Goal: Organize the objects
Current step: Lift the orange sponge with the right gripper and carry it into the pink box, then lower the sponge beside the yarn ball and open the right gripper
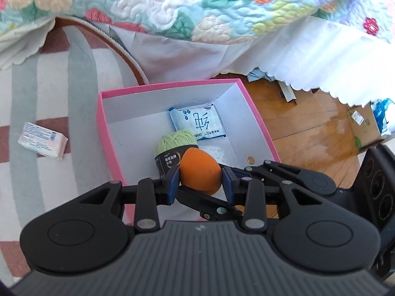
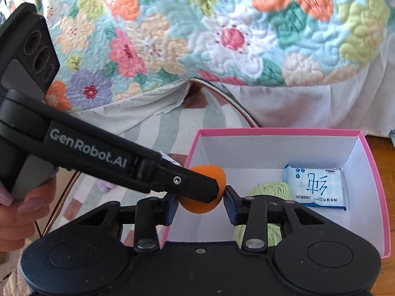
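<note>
An orange ball (image 1: 200,172) hangs over the near edge of a pink box (image 1: 256,120) with a white inside. My left gripper (image 1: 200,181) is shut on the ball, its blue pads against both sides. In the right wrist view my right gripper (image 2: 201,203) also presses its pads on the same ball (image 2: 209,172), while a left gripper finger (image 2: 197,187) crosses over the ball from the left. In the box (image 2: 271,131) lie a green yarn ball (image 1: 172,143) and a blue-white wipes pack (image 1: 197,123).
A small white-pink packet (image 1: 42,140) lies on the striped rug (image 1: 49,86) left of the box. A flowered quilt (image 1: 172,5) hangs behind it. Wooden floor (image 1: 308,128) with a cardboard piece (image 1: 363,123) lies to the right. A hand (image 2: 14,212) holds the left gripper.
</note>
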Tool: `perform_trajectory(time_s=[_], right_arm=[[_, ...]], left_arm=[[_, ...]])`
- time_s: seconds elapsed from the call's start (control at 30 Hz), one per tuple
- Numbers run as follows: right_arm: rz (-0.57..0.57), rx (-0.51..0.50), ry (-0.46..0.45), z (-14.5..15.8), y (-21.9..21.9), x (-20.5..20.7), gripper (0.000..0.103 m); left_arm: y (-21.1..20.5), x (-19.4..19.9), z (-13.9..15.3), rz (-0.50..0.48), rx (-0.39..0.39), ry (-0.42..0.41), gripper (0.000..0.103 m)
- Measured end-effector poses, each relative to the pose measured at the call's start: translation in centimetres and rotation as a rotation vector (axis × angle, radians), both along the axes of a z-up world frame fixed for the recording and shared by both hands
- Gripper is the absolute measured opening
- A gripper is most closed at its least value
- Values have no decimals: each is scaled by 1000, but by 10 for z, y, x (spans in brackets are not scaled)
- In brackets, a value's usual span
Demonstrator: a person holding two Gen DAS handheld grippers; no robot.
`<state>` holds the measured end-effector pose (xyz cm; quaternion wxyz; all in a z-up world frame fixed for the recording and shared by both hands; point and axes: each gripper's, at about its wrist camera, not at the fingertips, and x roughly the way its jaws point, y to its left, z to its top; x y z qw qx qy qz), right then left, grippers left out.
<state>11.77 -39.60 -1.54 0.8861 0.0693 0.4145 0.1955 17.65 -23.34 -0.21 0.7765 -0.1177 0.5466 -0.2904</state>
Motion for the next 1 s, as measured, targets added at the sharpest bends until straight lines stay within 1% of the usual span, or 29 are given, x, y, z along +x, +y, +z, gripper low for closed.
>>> perform_trajectory(time_s=[0.1, 0.23, 0.33, 0.5, 0.7, 0.8, 0.9, 1.0], right_arm=[[-17, 5, 6, -10, -4, 12, 44], [-46, 11, 26, -24, -12, 35, 44], [-60, -4, 44, -36, -15, 53, 44], [-71, -51, 78, -53, -22, 76, 44], [-101, -81, 132, -71, -28, 95, 44], [-121, -91, 153, -78, -30, 102, 44], [-125, -128, 154, -82, -30, 105, 46], [-135, -121, 164, -86, -34, 105, 47]], left_arm=[[-3, 12, -10, 28, -10, -3, 36], [-11, 27, -24, 76, -12, -35, 36], [-18, 37, -37, 100, -7, -55, 35], [-27, 56, -56, 129, -19, -42, 35], [-36, 69, -76, 160, -25, -11, 35], [-39, 73, -83, 171, -28, 2, 34], [-36, 76, -86, 196, -34, 12, 33], [-33, 74, -82, 204, -26, -6, 33]])
